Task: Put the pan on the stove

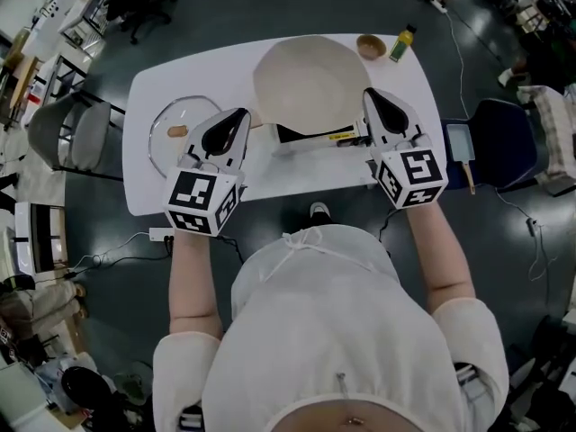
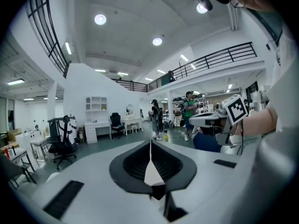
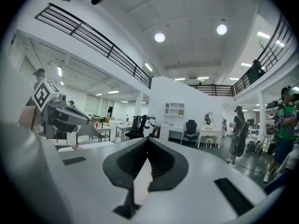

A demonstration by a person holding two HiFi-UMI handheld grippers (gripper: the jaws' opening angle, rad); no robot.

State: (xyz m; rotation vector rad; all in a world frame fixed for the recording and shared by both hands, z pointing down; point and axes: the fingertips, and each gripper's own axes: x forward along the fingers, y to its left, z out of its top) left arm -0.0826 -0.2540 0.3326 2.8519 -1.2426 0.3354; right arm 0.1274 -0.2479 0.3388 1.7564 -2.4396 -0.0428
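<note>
White desk (image 1: 193, 70) stands on a dark grey floor (image 1: 270, 7), with a grey chair (image 1: 76, 133) to its left and a blue chair (image 1: 495, 142) to its right. On the desk, a round glass dish (image 1: 184, 106) holds a brown scrap (image 1: 177, 131). At far centre sits the cream pan (image 1: 310, 84). Just near of it lies the flat stove (image 1: 310, 135); whether the pan rests on it I cannot tell. Far right are a small brown bowl (image 1: 370, 46) and a yellow-capped bottle (image 1: 401, 43). Both bare forearms reach forward over the near edge. The left tongs (image 1: 241, 115) and right tongs (image 1: 371, 94) are raised above the desk on either side of the pan, looking out at a bright hall with a railed balcony. Each pair is pressed together on nothing.
</note>
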